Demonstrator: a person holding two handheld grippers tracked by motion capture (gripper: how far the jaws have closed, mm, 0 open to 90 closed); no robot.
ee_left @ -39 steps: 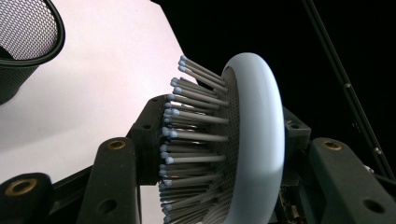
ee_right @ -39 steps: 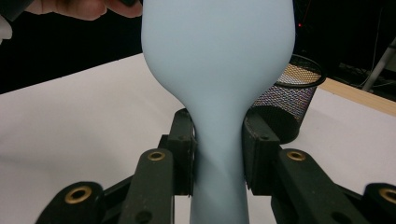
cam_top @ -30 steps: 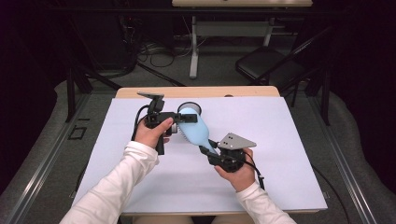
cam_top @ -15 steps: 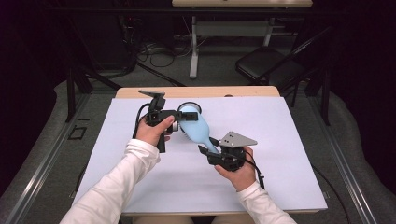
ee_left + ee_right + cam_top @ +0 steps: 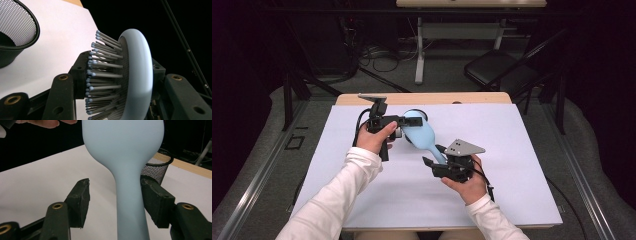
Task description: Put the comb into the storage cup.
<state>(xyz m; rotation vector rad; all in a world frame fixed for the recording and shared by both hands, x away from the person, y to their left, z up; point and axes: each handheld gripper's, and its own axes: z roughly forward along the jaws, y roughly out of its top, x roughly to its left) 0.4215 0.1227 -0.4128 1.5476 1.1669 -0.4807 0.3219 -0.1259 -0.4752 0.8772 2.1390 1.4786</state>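
Pale-blue plastic hairbrush [image 5: 419, 131] hangs between two hand-held tools above a white-covered table [image 5: 522, 170]. The left gripper [image 5: 399, 121] clamps the brush's oval head, one jaw against the bristle side and the other behind the smooth back. The right gripper [image 5: 435, 154], which a second ago sat tight on the handle, now stands with its jaws spread: its own camera shows a clear gap on one side of the handle, while the other jaw lies close beside it or just touching. Over that second the brush has barely shifted, staying tilted above the sheet with its head toward the far edge.

That loosening reads as a handover: the weight appears to rest with the left tool alone, leaving it free to carry the brush toward the black mesh cup [image 5: 17, 32] standing just behind it.

Seen close, the brush has a thick rounded rim [image 5: 140, 72] and rows of grey pins [image 5: 105, 75] tipped with small blue beads. Its handle [image 5: 128, 202] is plain, matte and narrows smoothly below the head.
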